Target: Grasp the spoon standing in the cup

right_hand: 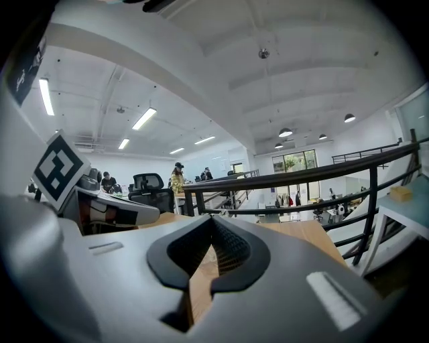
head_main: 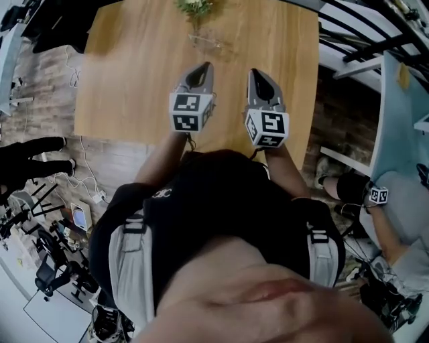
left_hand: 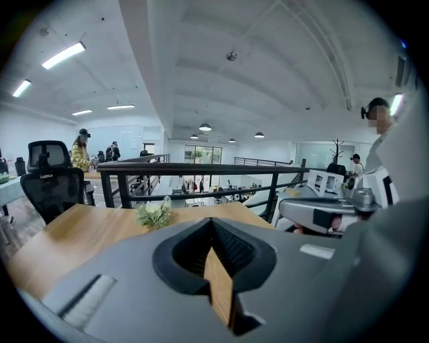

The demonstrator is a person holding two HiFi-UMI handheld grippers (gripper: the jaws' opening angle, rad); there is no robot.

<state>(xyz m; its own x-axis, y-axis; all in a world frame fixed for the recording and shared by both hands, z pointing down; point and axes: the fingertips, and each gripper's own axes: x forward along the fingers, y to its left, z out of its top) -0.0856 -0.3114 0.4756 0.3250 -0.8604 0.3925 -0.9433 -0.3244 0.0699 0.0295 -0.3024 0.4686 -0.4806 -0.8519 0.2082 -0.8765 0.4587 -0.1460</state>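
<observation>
Wooden table (head_main: pixel 134 80) carries a clear glass (head_main: pixel 206 43) with green sprigs (head_main: pixel 194 8) at its far edge. Over the near half, the left gripper (head_main: pixel 201 70) and right gripper (head_main: pixel 258 75) hover side by side, each with jaws closed together on nothing. Cannot make out the spoon or cup in any view.

A light-brown wooden table (head_main: pixel 134 80) bears a small clear glass vase of green and white sprigs (head_main: pixel 201 39), which stands upright near the middle of its far edge.
</observation>
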